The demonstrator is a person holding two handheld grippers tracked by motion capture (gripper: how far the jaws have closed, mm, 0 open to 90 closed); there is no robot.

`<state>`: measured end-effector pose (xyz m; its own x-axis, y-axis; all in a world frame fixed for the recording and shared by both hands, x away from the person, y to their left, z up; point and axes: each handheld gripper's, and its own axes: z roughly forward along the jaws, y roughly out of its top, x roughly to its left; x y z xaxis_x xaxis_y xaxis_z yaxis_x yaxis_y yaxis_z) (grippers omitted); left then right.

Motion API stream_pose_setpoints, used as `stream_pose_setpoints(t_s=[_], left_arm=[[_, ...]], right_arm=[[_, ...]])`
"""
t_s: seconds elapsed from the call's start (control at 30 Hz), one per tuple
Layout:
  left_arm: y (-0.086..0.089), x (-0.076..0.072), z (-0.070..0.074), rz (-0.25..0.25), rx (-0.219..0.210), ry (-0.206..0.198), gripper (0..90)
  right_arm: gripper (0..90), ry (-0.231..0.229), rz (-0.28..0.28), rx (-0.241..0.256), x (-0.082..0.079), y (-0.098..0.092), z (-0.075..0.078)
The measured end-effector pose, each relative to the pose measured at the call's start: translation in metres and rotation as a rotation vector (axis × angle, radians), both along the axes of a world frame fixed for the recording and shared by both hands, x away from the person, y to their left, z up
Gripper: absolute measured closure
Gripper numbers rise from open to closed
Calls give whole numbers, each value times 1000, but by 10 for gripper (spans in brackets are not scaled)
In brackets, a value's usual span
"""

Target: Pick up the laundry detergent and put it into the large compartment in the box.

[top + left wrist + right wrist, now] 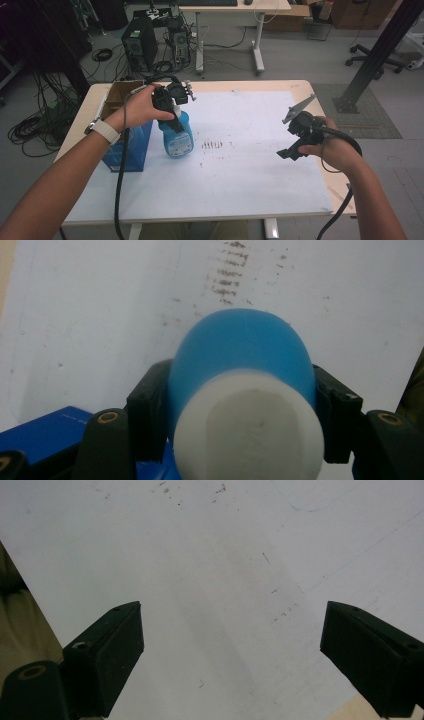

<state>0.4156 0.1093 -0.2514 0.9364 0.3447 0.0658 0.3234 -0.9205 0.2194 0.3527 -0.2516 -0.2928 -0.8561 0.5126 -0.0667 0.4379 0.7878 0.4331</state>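
Note:
A blue spray bottle (177,136) with a white label stands on the white board (240,175), left of middle. My left gripper (172,117) comes down on it from above, shut on its top. In the left gripper view the bottle's blue body and white cap (247,405) sit clamped between the two black jaws. My right gripper (286,152) hovers above the board's right side; its black fingers (112,650) are spread wide over the bare board (225,580), with nothing between them.
Dark marker smudges (212,145) mark the board just right of the bottle. A blue box (131,150) stands against the bottle's left side, with an open cardboard box (120,92) behind it. Computers and cables lie on the floor beyond the table.

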Motion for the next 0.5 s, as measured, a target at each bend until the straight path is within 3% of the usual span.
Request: stream_pose_setpoints(t_s=[0.5], left_arm=[[0,-11,22,32,-18,-41,372]], right_arm=[[104,-8,7,4,-2,2,2]])
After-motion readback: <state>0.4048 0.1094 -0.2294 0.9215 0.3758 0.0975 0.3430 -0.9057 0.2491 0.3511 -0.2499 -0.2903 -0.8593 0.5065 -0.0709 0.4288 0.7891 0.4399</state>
